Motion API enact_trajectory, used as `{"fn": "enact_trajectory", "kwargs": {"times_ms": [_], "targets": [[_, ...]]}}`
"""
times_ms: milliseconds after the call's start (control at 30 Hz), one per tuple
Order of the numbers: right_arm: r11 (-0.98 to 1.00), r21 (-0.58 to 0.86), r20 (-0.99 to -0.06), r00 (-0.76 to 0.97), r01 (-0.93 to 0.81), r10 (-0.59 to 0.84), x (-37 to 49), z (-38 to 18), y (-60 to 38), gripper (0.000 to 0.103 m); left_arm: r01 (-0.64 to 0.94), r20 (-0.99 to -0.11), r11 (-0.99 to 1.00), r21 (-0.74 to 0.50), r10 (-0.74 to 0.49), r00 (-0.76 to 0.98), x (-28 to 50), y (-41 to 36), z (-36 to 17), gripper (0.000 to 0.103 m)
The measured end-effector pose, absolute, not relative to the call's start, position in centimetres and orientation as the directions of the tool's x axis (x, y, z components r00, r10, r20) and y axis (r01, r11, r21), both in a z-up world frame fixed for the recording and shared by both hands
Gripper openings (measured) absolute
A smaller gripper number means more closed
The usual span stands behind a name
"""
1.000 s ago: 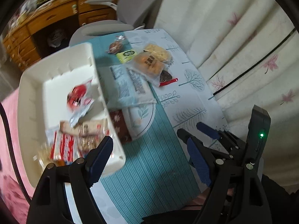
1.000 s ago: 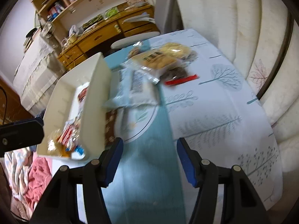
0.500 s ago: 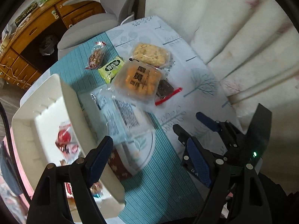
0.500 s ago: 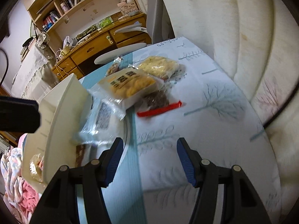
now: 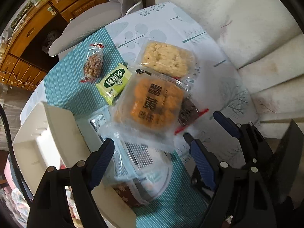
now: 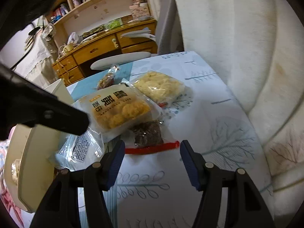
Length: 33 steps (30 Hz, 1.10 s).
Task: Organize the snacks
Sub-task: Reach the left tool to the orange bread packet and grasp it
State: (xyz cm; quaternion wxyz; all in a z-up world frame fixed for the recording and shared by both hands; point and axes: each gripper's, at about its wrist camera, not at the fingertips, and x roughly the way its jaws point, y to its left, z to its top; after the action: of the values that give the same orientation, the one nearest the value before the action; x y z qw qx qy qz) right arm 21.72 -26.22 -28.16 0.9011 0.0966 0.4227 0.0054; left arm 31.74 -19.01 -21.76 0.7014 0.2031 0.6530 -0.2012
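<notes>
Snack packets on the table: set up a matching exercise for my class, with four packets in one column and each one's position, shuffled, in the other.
Packets:
1. orange bun packet
2. green packet
3. nut bar
4. dark snack in the red-edged bag

Positions:
A. lies alone on the teal striped runner, farthest toward the chair
B. partly tucked under the orange bun packet, nearest the right gripper
C. on top of the pile, overlapping other packets
D. between the nut bar and the orange bun packet

Pairs: 1-C, 2-D, 3-A, 4-B
</notes>
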Motion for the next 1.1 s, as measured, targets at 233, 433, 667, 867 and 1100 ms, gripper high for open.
{"fn": "enact_trajectory", "kwargs": {"times_ms": [233,433,667,867,1100], "targets": [[0.988,0.153,-0.755,0.646,0.005,0.113,22.5,-28.9,-25.4,0.065,0.544,-0.999,0.838,0.045,0.037,0.026,33.9,-20.4,-24.3,0.083],[0.992,0.127,-0.757,0.645,-0.011,0.104,23.4,-29.5,-25.4,0.073,0.566,-0.998,0.823,0.056,0.064,0.007,35.1,-21.7,-25.8,0.094],[0.995,0.09,-0.776,0.624,-0.036,0.093,24.3,-30.6,-24.6,0.075,0.579,-0.992,0.807,0.116,0.128,0.019,36.4,-22.1,-27.6,0.097],[0.998,0.049,-0.78,0.622,-0.038,0.062,25.4,-31.0,-23.8,0.075,0.537,-0.992,0.839,0.092,0.122,-0.021,37.6,-20.9,-29.3,0.094],[0.999,0.041,-0.784,0.619,-0.032,0.052,25.1,-31.2,-23.5,0.075,0.505,-1.0,0.863,0.013,0.018,-0.005,38.7,-20.0,-28.6,0.055]]}}
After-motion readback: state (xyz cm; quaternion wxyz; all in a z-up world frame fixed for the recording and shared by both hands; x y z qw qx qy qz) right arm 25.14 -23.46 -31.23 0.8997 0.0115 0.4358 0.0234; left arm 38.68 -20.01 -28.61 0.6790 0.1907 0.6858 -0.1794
